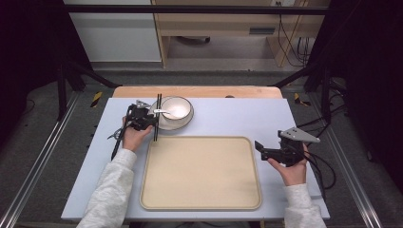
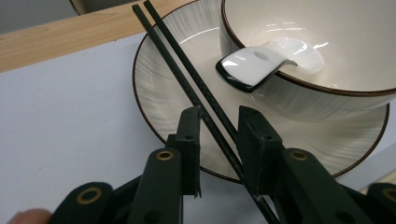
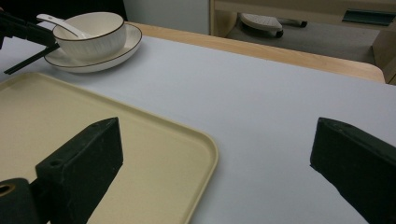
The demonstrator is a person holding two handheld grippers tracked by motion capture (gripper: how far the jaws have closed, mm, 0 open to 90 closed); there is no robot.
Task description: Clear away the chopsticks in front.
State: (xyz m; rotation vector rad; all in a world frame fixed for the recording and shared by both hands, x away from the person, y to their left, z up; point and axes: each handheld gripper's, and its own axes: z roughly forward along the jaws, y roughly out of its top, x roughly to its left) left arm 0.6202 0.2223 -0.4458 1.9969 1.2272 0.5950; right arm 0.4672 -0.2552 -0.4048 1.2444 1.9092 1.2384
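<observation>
A pair of black chopsticks point(image 1: 157, 116) point(image 2: 187, 79) runs between the jaws of my left gripper point(image 1: 153, 121) point(image 2: 218, 116), which is shut on them at the left rim of a white plate point(image 2: 159, 88). On the plate stands a white bowl point(image 1: 177, 107) point(image 2: 327, 28) with a white spoon point(image 1: 164, 112) point(image 2: 261, 63) leaning on its rim. My right gripper point(image 1: 259, 146) point(image 3: 217, 128) stands open with nothing between its jaws, just off the right edge of a beige tray point(image 1: 199, 173) point(image 3: 70, 121).
The tray lies bare at the front middle of the pale blue table top point(image 1: 237, 114). A strip of wood point(image 1: 199, 91) edges the table's far side. Black frame posts stand at both sides, and cables point(image 1: 323, 166) trail by the right hand.
</observation>
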